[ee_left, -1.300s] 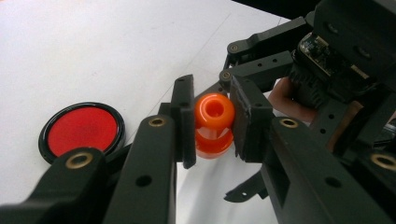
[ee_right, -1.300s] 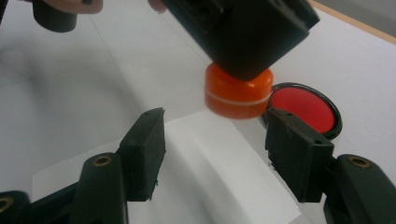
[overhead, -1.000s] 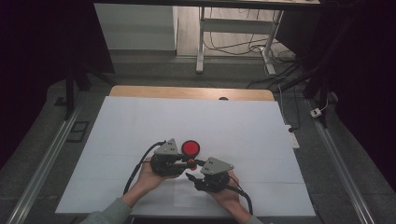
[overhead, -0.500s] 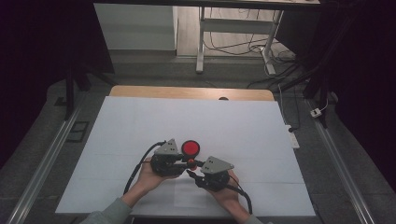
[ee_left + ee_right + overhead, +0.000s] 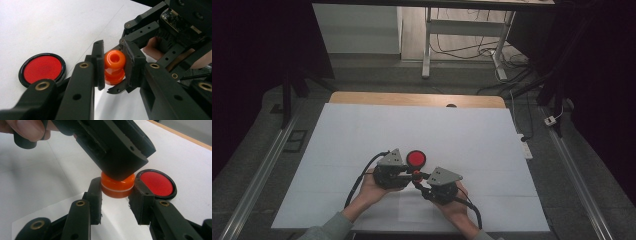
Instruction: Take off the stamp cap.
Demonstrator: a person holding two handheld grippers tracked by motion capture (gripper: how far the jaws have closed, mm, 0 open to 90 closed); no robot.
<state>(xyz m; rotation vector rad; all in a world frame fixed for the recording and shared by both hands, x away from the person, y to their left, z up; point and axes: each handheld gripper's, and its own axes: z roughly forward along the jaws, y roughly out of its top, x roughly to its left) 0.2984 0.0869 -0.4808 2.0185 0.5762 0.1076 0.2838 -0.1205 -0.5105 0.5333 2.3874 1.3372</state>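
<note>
We find the left gripper [image 5: 113,66] clamped on the orange piece's [image 5: 114,65] upper part. The right gripper [image 5: 117,195] has just been closing and now pinches the same piece's lower part (white band visible), its pads against both sides. The piece hangs between both grippers, just beside the red disc [image 5: 416,158], which lies flat on the white sheet [image 5: 362,130]. Both hands sit just nearer the person than the disc.
</note>
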